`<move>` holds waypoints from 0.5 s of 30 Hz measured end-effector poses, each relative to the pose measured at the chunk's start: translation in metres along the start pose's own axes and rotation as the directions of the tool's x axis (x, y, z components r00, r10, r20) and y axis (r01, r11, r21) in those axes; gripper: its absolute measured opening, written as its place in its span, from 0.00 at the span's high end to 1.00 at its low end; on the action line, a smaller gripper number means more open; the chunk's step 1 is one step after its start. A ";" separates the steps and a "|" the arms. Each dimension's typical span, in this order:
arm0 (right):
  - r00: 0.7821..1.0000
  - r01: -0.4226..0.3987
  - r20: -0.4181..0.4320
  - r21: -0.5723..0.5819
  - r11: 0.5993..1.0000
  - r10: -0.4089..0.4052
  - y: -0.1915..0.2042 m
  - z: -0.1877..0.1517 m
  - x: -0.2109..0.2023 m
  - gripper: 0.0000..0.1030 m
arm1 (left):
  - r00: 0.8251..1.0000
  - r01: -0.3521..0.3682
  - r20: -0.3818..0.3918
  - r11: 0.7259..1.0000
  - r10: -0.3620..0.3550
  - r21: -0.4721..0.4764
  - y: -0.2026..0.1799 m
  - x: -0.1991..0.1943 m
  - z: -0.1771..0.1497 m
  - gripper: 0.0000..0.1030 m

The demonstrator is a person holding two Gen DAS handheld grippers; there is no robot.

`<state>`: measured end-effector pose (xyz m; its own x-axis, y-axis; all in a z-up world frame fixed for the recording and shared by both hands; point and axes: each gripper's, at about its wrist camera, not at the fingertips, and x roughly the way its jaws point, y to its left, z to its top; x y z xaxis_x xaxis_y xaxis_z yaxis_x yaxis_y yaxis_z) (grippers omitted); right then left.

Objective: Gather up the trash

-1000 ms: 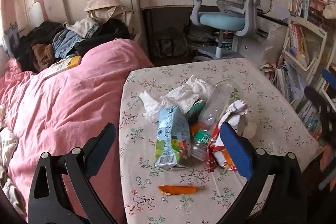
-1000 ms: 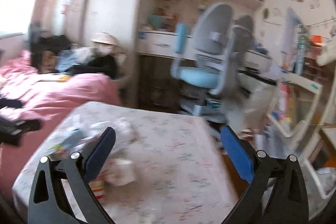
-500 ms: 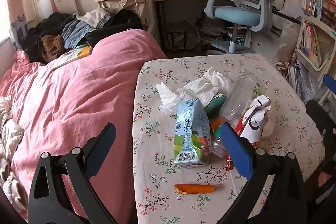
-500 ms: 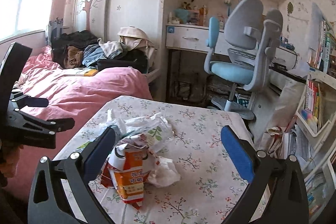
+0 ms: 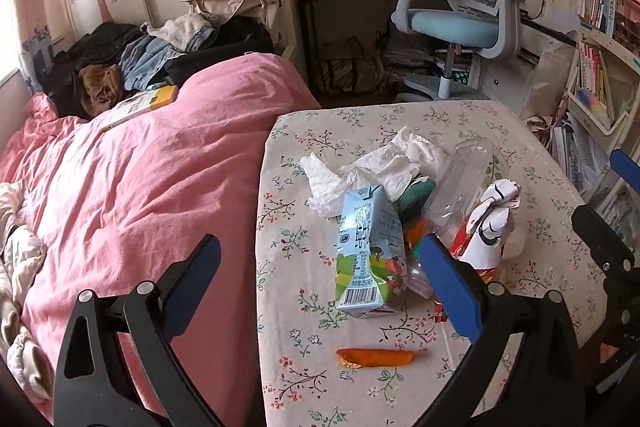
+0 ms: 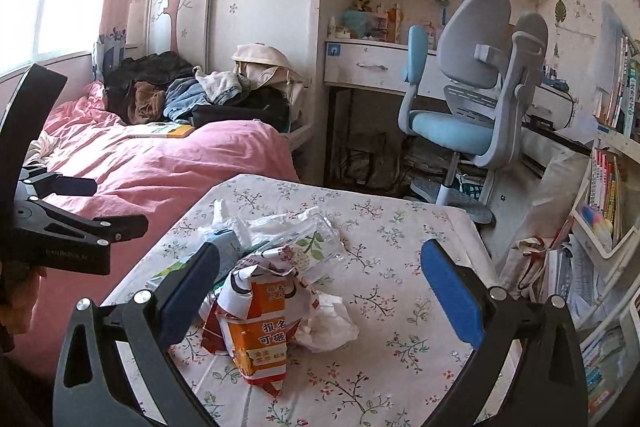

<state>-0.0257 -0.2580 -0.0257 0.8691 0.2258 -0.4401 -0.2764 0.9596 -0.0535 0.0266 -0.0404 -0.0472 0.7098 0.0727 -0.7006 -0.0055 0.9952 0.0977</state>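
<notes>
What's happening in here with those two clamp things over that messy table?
A person holds a gripper in each hand and is about to clear the trash piled on the floral table. Both the left gripper and the right gripper hang open above the pile, holding nothing. Nothing is picked up yet: the blue milk carton, the orange-and-white carton, the crumpled tissues, a clear plastic bottle and an orange peel all lie on the table.

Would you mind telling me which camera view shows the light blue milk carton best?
The left wrist view: the light blue milk carton lies fully exposed, barcode end nearest. In the right wrist view only its top corner shows, behind that gripper's blue-padded finger and the orange-and-white paper bag.
</notes>
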 end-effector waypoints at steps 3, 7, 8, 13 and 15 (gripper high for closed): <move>1.000 -0.002 0.000 -0.001 1.000 0.002 0.001 -0.001 0.000 0.07 | 1.000 0.000 0.001 1.000 0.000 0.000 0.000 0.000 -0.001 0.07; 1.000 -0.002 0.000 -0.001 1.000 0.002 0.001 0.000 0.000 0.07 | 1.000 0.000 0.000 1.000 0.000 0.001 0.001 0.000 -0.001 0.07; 1.000 -0.002 0.000 -0.001 1.000 0.002 0.001 -0.001 0.000 0.07 | 1.000 0.000 0.000 1.000 0.000 0.000 0.001 0.000 -0.001 0.07; 1.000 -0.004 -0.003 0.001 1.000 0.004 0.001 -0.001 0.000 0.07 | 1.000 0.000 0.000 1.000 0.000 0.000 0.001 0.000 -0.001 0.07; 1.000 -0.004 -0.004 0.000 1.000 0.004 0.001 -0.001 0.000 0.07 | 1.000 0.000 0.000 1.000 0.000 -0.001 0.001 0.000 -0.001 0.07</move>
<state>-0.0267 -0.2575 -0.0268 0.8664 0.2294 -0.4435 -0.2802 0.9586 -0.0516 0.0262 -0.0398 -0.0476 0.7100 0.0725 -0.7004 -0.0059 0.9953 0.0971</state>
